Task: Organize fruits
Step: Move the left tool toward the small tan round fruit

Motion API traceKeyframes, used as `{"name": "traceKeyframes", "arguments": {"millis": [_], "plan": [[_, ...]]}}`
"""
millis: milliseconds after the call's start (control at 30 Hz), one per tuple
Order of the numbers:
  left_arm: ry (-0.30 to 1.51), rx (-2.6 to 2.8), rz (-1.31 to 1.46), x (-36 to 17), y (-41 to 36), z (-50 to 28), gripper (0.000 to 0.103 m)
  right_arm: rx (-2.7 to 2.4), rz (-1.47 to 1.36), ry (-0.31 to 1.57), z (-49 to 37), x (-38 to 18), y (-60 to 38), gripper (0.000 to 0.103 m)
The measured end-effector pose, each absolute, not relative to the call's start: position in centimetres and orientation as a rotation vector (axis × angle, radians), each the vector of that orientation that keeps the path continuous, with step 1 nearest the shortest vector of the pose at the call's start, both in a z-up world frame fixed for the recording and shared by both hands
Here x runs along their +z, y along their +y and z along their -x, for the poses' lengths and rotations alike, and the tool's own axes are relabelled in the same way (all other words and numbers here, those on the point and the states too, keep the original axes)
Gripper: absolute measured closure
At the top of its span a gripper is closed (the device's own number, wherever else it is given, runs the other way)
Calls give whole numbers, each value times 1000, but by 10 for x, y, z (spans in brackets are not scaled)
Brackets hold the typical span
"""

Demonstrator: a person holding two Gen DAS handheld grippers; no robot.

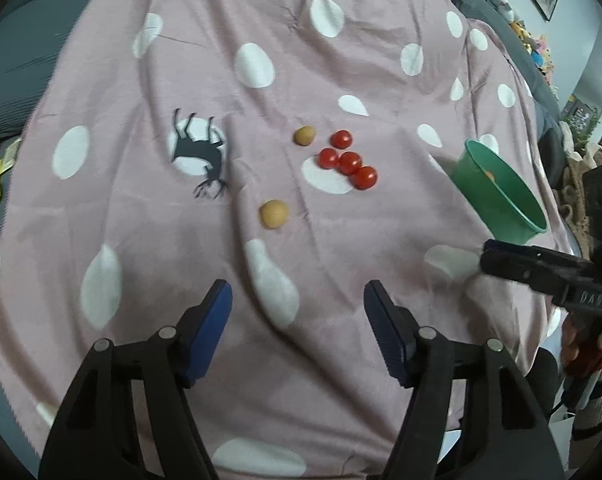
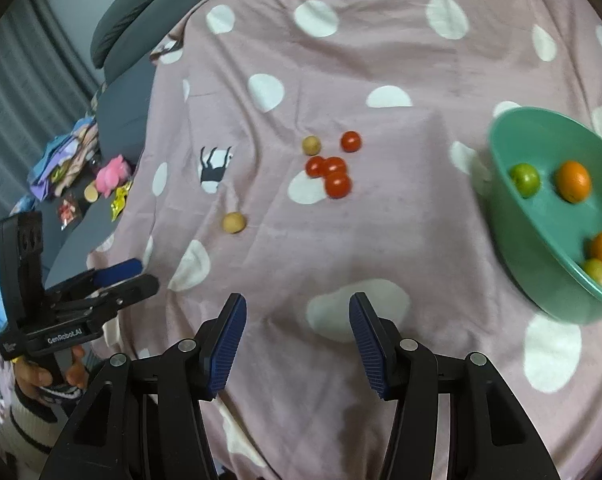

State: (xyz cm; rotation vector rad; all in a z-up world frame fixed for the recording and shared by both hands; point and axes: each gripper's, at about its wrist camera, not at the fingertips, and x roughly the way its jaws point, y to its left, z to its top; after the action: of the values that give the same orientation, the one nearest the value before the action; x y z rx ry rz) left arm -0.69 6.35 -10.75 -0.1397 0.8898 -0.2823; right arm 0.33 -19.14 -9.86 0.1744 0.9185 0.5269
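Observation:
Several red cherry tomatoes (image 1: 348, 159) (image 2: 333, 168) lie together on the pink spotted cloth (image 1: 181, 240) (image 2: 381, 240). Two tan round fruits lie near them, one far (image 1: 304, 135) (image 2: 312, 145) and one nearer (image 1: 274, 214) (image 2: 234, 222). A green bowl (image 1: 497, 196) (image 2: 513, 208) at the right holds two oranges (image 2: 573, 181) and two green fruits (image 2: 525, 179). My left gripper (image 1: 297, 312) is open and empty, short of the fruits. My right gripper (image 2: 297, 320) is open and empty, left of the bowl.
The cloth covers a bed or sofa with grey cushions (image 2: 149, 12) at the back. A pink toy (image 2: 113, 174) and wrappers (image 2: 69, 212) lie off the cloth's left edge. The right gripper also shows in the left wrist view (image 1: 549, 272).

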Motion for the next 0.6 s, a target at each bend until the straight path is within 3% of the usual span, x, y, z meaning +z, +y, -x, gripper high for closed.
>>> {"name": "traceKeyframes", "arguments": {"millis": [600], "plan": [[1002, -353, -28, -145, 22, -98, 37, 529, -196, 981, -44, -122, -194, 49]]}}
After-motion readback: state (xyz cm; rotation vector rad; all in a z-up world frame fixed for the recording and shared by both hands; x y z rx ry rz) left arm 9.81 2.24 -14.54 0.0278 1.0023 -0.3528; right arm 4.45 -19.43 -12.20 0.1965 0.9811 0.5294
